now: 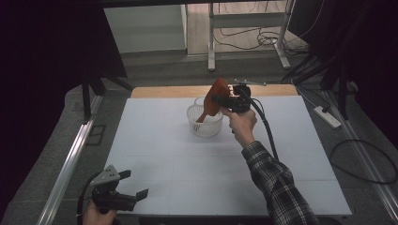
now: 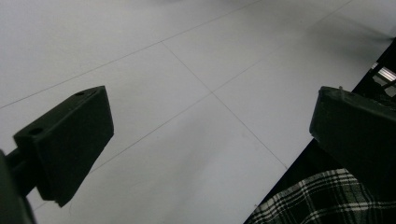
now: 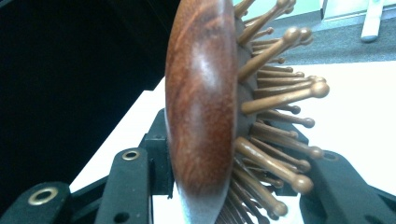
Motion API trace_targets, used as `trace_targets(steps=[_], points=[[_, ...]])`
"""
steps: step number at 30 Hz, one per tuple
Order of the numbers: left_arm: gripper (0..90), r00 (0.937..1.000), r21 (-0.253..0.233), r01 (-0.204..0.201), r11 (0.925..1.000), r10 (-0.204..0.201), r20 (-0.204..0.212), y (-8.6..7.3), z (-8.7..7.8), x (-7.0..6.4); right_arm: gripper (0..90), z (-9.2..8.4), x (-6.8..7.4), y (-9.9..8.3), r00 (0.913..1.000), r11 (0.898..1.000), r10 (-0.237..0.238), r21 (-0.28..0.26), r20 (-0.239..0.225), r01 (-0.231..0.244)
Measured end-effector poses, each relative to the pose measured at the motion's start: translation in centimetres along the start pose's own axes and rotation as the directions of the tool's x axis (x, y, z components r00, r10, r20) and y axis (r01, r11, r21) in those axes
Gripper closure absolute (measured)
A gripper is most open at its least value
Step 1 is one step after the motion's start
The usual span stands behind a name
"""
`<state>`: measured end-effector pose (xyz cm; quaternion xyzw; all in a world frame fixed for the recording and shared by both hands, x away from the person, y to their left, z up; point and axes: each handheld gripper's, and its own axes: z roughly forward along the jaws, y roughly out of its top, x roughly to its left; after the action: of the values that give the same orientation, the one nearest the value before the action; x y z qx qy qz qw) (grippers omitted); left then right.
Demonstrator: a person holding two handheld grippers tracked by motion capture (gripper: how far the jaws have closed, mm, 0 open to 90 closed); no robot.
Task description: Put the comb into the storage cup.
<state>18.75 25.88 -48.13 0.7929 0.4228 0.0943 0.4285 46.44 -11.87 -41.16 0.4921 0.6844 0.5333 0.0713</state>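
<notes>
Gripping wooden hairbrush (image 1: 213, 101) over white basket (image 1: 205, 123), right tongs (image 1: 219, 99).

Black-and-white plaid sleeve (image 1: 281, 187); black right gripper (image 1: 220, 100), trailing black cable (image 1: 267, 131).

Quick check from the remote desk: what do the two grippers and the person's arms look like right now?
Both grippers are black with two blocky jaws. The left gripper carries a grey three-cornered plate on top, and a dark cable trails from it. The right gripper has a thick black cable running back along the forearm, plus round metal-ringed holes in its jaw arms. The right sleeve is black-and-white plaid.
</notes>
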Motion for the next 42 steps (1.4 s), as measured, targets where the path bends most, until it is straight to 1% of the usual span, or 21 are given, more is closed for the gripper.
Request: trace_targets(steps=[8, 11, 14, 19, 24, 29, 33, 37, 42], points=[[0.7, 1.0000, 0.004, 0.006, 1.0000, -0.006, -0.001, 0.0, 0.0, 0.0, 52.3, -0.5, 0.2, -0.2, 0.9999, 1.000, -0.010, -0.004, 0.002, 0.010], [0.8, 1.0000, 0.006, 0.002, 1.0000, -0.002, -0.003, 0.0, 0.1, 0.0, 52.2, -0.6, 0.4, -0.4, 0.9995, 1.000, -0.025, 0.000, 0.019, 0.025], [0.8, 1.0000, 0.007, 0.003, 1.0000, -0.003, -0.004, 0.0, 0.1, 0.0, 52.0, -0.3, 0.2, -0.8, 0.9988, 0.999, -0.033, 0.022, 0.035, 0.032], [0.8, 1.0000, 0.008, 0.003, 1.0000, -0.003, -0.003, 0.0, 0.1, 0.0, 51.8, 0.0, -0.3, -1.3, 0.9998, 1.000, 0.003, 0.008, 0.022, -0.003], [1.0, 1.0000, 0.011, 0.004, 0.9999, -0.004, -0.005, 0.0, 0.1, 0.0, 50.2, 0.0, -0.4, -1.5, 0.9996, 1.000, 0.013, 0.008, 0.025, -0.014], [1.1, 1.0000, 0.012, 0.007, 0.9999, -0.006, -0.006, 0.1, 0.1, 0.0, 48.0, -0.1, -1.1, -2.2, 0.9980, 0.998, 0.059, 0.006, 0.023, -0.060], [1.2, 0.9999, 0.013, 0.009, 0.9999, -0.009, -0.007, 0.1, 0.1, 0.0, 45.7, -0.3, -1.8, -2.4, 0.9959, 0.996, 0.086, 0.011, 0.030, -0.086], [1.2, 0.9999, 0.014, 0.010, 0.9999, -0.010, -0.009, 0.1, 0.2, 0.0, 44.2, -0.5, -2.3, -2.6, 0.9953, 0.996, 0.092, 0.014, 0.029, -0.092], [1.1, 0.9998, 0.012, 0.015, 0.9998, -0.015, -0.013, 0.1, 0.1, 0.0, 41.8, -0.5, -2.2, -2.6, 0.9967, 0.997, 0.072, 0.018, 0.038, -0.072]])
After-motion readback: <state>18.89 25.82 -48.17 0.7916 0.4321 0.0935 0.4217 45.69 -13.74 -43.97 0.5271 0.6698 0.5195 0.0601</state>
